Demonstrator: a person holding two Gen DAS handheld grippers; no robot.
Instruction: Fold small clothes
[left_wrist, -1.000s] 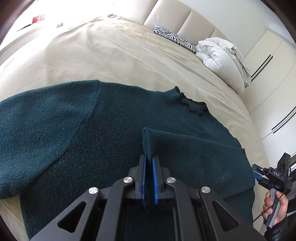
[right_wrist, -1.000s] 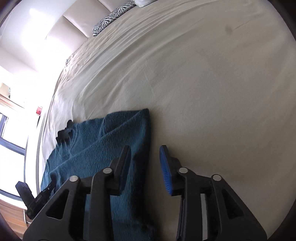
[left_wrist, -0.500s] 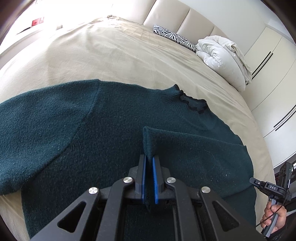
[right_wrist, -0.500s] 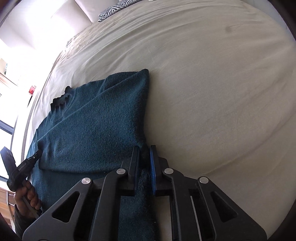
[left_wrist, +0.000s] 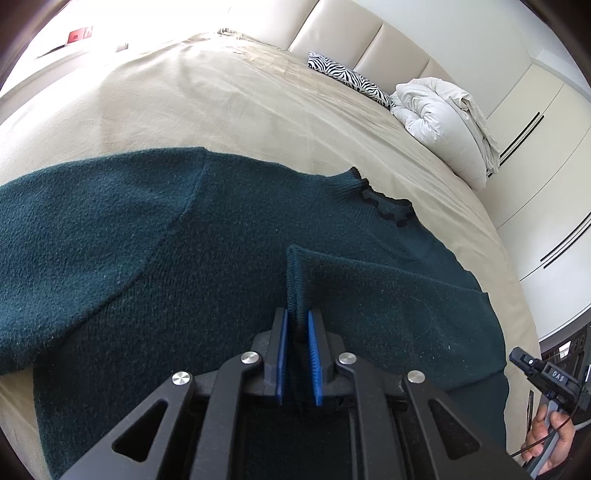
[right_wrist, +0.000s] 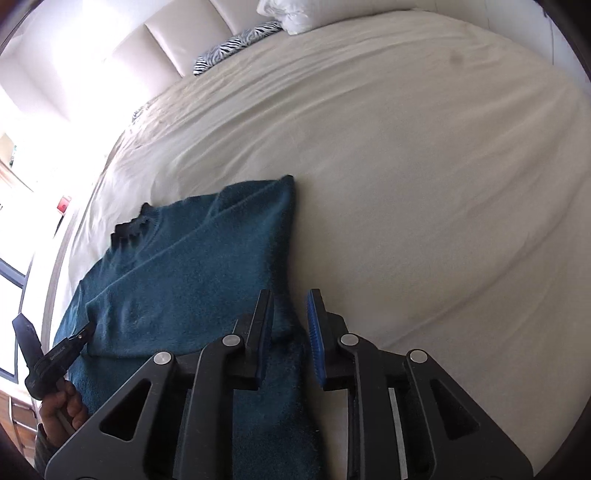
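One dark teal sweater (left_wrist: 229, 258) lies flat on the bed (left_wrist: 221, 103), filling the middle and lower part of the left wrist view. One sleeve runs off toward the left edge of that frame; the other sleeve (left_wrist: 388, 295) is folded over the body, and its cuff end sits between the blue pads of the left gripper (left_wrist: 296, 325). The jaws there are nearly together, pinching the cuff. The sweater's lower hem is hidden behind the gripper body at the bottom of the frame.

In the right wrist view the right gripper (right_wrist: 288, 310) stands with its jaws parted, straddling the sweater's right edge without clamping it. The fabric below the jaws is hidden by the gripper's black frame.

Two hands show, each only partly: the right hand (left_wrist: 550, 439) cut off at the lower right of the left view, the left hand (right_wrist: 61, 413) at the lower left of the right view.

At the upper right of the left view sit one zebra-print pillow (left_wrist: 351, 75) and one bundled white duvet (left_wrist: 443, 122), with a padded headboard (left_wrist: 369, 40) behind.
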